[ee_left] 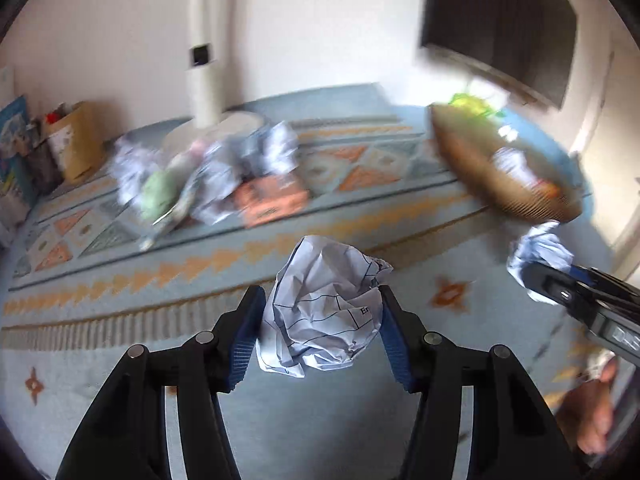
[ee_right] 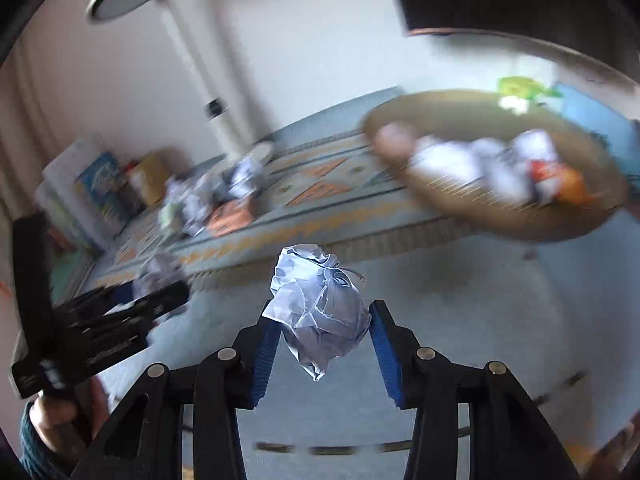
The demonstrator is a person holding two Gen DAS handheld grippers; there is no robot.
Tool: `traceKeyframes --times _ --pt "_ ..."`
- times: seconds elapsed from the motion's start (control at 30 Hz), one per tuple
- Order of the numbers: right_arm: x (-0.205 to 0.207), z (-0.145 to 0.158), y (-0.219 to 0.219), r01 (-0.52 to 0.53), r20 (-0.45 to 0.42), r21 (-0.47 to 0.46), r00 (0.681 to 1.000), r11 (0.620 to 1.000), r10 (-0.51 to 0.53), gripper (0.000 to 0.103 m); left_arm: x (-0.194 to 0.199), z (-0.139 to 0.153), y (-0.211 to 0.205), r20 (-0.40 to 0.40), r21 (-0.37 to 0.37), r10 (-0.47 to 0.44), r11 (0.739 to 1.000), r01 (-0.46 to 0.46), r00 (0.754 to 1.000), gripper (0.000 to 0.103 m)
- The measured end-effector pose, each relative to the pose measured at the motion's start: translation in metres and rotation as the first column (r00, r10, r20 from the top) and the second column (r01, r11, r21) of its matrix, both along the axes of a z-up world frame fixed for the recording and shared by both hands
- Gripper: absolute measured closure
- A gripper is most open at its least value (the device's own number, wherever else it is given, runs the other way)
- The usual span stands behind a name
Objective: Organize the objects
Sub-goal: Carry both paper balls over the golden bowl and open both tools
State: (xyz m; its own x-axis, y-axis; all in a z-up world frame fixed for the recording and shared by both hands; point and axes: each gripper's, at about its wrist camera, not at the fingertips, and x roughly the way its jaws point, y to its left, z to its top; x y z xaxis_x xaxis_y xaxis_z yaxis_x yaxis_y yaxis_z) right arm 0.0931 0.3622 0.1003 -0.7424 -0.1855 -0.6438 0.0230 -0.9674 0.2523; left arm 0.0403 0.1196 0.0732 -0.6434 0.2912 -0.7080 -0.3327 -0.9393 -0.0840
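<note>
Both tongs are loaded right now, so this looks like the carry step of the tidy-up. The left gripper, bottom centre of its own view, is pinching a crumpled ball of white paper with printed grid lines between its blue ribbed pads. The right gripper does the same with a smaller crumpled white paper wad, also bottom centre of its view. Both wads are lifted clear of the pale blue patterned rug.

My guess at the target is the round woven brown basket at the right of the right wrist view, which already has white paper balls and something orange in it. So the next move probably calls for bringing each wad above the rim and only then spreading the jaws, one at a time, so nothing bounces out.

More crumpled paper and an orange flat packet sit in a heap at centre left of the left view, still to be collected.

Writing: only "En" is readable on the left wad; everything else is too blurred.
</note>
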Motion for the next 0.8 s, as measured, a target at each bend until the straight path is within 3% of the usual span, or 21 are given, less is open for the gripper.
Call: traceKeyframes --times 0.1,0.17,0.23,0.3,0.4,0.5,0.53,0.6,0.67,0.8 --pt "0.005 0.04 0.039 0.084 -0.093 -0.022 0.992 0.996 -0.086 0.059 -0.011 0.038 0.035 -0.052 0.096 -0.089 0.991 0.093 0.995 0.049" --pt "0.008 0.066 0.065 0.174 -0.154 -0.02 0.972 0.985 -0.175 0.058 -0.025 0.06 0.063 -0.07 0.163 -0.161 0.972 0.17 0.985 0.049" --pt "0.003 0.08 0.084 0.261 -0.188 0.005 0.948 0.965 -0.255 0.058 -0.051 0.071 0.088 -0.029 0.301 -0.249 0.921 0.246 0.968 0.049" --pt "-0.008 0.079 0.096 0.315 -0.177 0.05 0.937 0.948 -0.302 0.058 -0.074 0.066 0.106 0.02 0.368 -0.238 0.905 0.214 0.971 0.049" --pt "-0.027 0.068 0.106 0.325 -0.128 0.057 0.94 0.944 -0.316 0.058 -0.091 0.055 0.134 0.011 0.352 -0.247 0.908 0.227 0.969 0.049" --pt "-0.043 0.074 0.111 0.324 -0.147 0.074 0.939 0.943 -0.311 0.057 -0.103 0.054 0.155 -0.018 0.348 -0.277 0.899 0.265 0.961 0.049" --pt "-0.053 0.077 0.111 0.311 -0.154 0.076 0.942 0.947 -0.297 0.045 -0.107 0.055 0.158 -0.033 0.35 -0.275 0.897 0.269 0.961 0.045" --pt "-0.071 0.076 0.118 0.332 -0.138 0.099 0.938 0.938 -0.318 0.015 -0.119 0.055 0.164 -0.019 0.346 -0.259 0.905 0.249 0.966 0.001" --pt "-0.078 0.071 0.123 0.353 -0.12 0.11 0.933 0.929 -0.34 0.015 -0.126 0.053 0.159 0.003 0.343 -0.229 0.915 0.214 0.973 0.001" --pt "-0.058 0.058 0.119 0.283 -0.122 0.043 0.953 0.958 -0.276 0.015 -0.112 0.05 0.127 0.042 0.353 -0.246 0.91 0.216 0.968 0.001"
